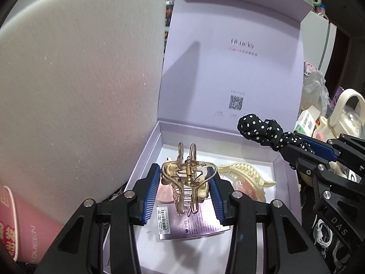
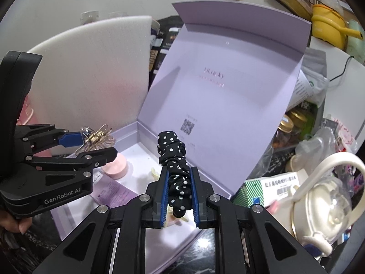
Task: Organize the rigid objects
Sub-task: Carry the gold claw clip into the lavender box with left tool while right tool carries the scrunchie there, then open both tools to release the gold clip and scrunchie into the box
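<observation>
My left gripper (image 1: 185, 178) is shut on a clear amber hair claw clip (image 1: 188, 178) and holds it above the open lilac box (image 1: 282, 182). The clip also shows in the right wrist view (image 2: 95, 140), held by the left gripper (image 2: 91, 145). My right gripper (image 2: 180, 182) is shut on a black polka-dot scrunchie (image 2: 174, 159), over the box's near right edge (image 2: 136, 127). It also shows in the left wrist view (image 1: 267, 131), held by the right gripper (image 1: 303, 147). Inside the box lie a cream claw clip (image 1: 246, 171), a pink round case (image 2: 115, 166) and a lilac printed packet (image 1: 194, 222).
The box lid (image 1: 228, 57) stands upright behind. A white foam slab (image 1: 79, 91) leans at the left, with a pink cup (image 1: 25, 226) below it. At the right are a cream kettle (image 2: 319, 194), a medicine carton (image 2: 273, 185), jars (image 2: 289, 125) and bags. A yellow pot (image 2: 328, 27) sits far back.
</observation>
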`<state>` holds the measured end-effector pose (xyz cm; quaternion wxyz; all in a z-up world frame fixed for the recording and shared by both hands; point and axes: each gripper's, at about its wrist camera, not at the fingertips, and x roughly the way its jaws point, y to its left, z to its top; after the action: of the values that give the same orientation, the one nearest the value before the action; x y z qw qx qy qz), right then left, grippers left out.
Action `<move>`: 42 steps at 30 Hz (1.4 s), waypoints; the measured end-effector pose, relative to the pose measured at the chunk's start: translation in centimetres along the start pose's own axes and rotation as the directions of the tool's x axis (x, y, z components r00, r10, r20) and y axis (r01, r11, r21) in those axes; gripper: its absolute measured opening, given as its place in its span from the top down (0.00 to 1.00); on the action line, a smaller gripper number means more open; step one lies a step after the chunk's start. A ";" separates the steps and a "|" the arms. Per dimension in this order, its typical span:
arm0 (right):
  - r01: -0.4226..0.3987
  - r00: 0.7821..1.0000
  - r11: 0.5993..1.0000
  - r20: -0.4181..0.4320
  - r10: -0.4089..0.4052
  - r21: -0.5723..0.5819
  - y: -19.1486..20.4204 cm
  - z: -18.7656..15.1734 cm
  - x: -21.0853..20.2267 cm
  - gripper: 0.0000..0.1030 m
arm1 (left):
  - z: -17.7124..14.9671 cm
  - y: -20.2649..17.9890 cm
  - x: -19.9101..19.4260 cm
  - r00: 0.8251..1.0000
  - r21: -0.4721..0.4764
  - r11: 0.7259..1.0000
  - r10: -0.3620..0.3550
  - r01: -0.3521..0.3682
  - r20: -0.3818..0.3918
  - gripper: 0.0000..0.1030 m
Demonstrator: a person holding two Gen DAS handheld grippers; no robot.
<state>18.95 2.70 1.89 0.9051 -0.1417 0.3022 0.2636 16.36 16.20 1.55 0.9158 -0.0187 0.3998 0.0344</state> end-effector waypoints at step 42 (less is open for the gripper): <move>0.015 0.987 0.999 -0.160 -0.019 -0.030 0.9 -1.4 7.9 0.82 | 0.3 -2.2 6.4 0.988 0.019 1.000 0.024 -0.021 -0.153 0.60</move>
<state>23.11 5.95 -4.22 0.8780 -0.1777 0.3689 0.2479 21.12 14.31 -2.93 0.8821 -0.0090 0.4694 0.0397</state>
